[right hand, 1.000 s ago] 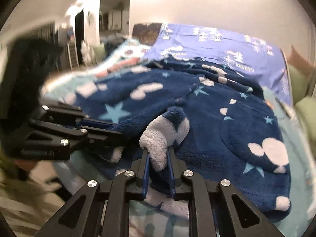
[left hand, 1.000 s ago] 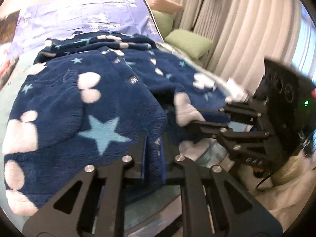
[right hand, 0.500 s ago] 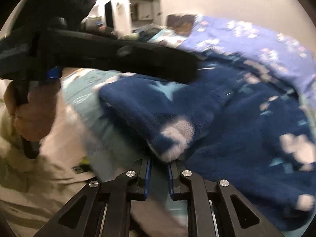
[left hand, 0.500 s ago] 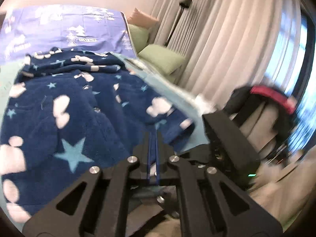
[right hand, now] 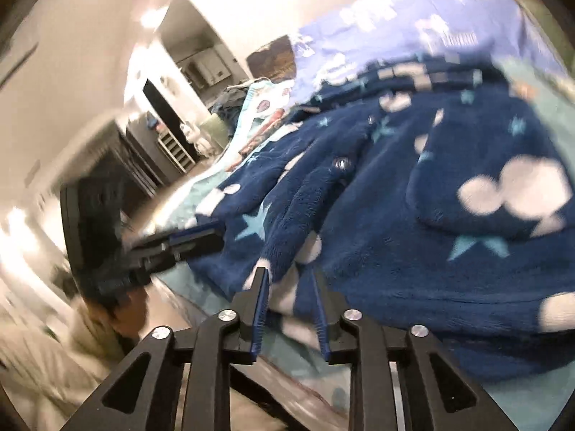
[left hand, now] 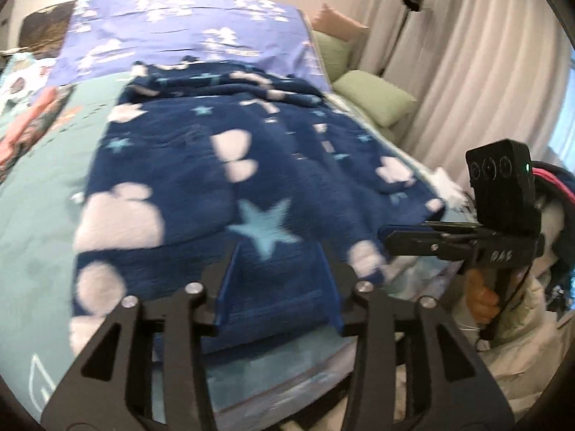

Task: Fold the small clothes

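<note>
A dark blue fleece garment (left hand: 230, 165) with white clouds and pale blue stars lies spread on the teal bed cover (left hand: 32, 222), its near hem close to the bed's edge and its far end bunched against a purple patterned sheet (left hand: 187, 32). The left gripper (left hand: 278, 280) has just been opening; its jaws stand moderately wide on either side of the hem, with fleece between them but the blue pads not pressing on it. The right gripper (right hand: 289, 301) has also just been opening; its jaws stand at a narrow gap over a fold of the hem, fabric showing between the pads, no clamping visible. Both views are motion-blurred. Each gripper appears in the other's view, held by a hand (left hand: 481, 296). Green cushions (left hand: 373, 97) and pale curtains (left hand: 467, 57) lie beyond the bed
</note>
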